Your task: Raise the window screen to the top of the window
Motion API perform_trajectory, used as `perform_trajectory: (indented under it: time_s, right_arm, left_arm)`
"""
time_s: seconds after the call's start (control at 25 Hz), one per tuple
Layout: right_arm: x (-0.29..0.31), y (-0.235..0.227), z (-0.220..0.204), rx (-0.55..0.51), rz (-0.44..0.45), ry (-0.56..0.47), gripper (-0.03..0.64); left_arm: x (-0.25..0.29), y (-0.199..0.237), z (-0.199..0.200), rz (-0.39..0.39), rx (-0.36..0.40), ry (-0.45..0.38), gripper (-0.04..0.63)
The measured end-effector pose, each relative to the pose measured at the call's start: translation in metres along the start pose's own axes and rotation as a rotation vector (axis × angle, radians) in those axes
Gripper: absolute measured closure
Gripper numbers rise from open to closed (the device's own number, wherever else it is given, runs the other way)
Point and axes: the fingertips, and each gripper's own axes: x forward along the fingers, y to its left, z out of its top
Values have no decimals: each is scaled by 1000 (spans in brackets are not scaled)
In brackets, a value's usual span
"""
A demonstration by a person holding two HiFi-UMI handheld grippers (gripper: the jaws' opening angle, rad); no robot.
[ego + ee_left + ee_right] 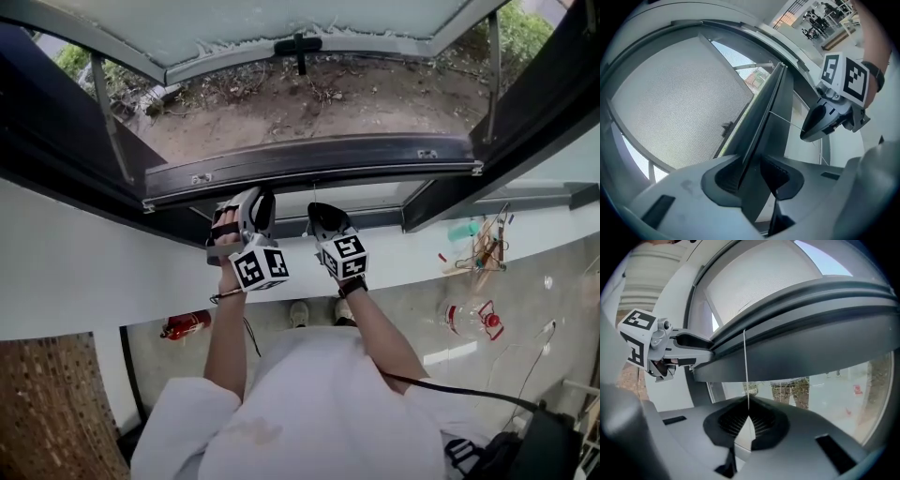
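Head view first: the window screen (281, 108) hangs low in the opening. Its dark bottom bar (309, 167) runs across the middle of the frame, and bare ground (375, 94) shows above it. My left gripper (247, 199) sits just under that bar, a little left of centre, with its tips up at the bar's edge. My right gripper (319, 212) is just beside it to the right, below the thin pull cord (314, 192) that drops from the bar.

Left gripper view: my left gripper (752, 176) has its jaws standing wide. The bottom bar (764, 122) runs edge-on through the gap, from bottom centre up toward the upper right. The pads flank it without clamping (the right one has a clear dark gap beside it). The screen's mesh (670, 108) fills the left half of the frame. At the right edge my right gripper (808, 133) points its nose at the pull cord (787, 121), which slants down to it from the bar.

Right gripper view: my right gripper (747, 420) has its jaws pressed together on the pull cord (745, 366). The cord rises straight from the pads at lower centre to the bottom bar (811, 333), which arches across the upper frame. My left gripper (705, 343) reaches in from the left, its tip at the bar.
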Motion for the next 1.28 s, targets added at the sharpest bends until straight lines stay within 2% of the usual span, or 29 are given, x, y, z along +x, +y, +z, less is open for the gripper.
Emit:
perform_trajectory:
  time_s: [0.44, 0.84, 0.92, 1.16, 1.28]
  right_arm:
    - [-19, -7, -2, -74, -20, -39, 614]
    - [-37, -6, -13, -106, -34, -15, 614]
    - [-41, -13, -42, -101, -63, 102, 615]
    - [-108, -56, -202, -11, -193, 449, 615]
    - [-136, -70, -221, 18, -207, 459, 615]
  left_arm:
    - [-1, -1, -2, 19, -12, 2, 495]
    - [-1, -1, -1, 29, -26, -2, 495]
    - [-1, -1, 0, 32, -31, -3, 495]
    - [0, -1, 0, 39, -38, -8, 494]
    - [0, -1, -1, 45, -40, -12, 494]
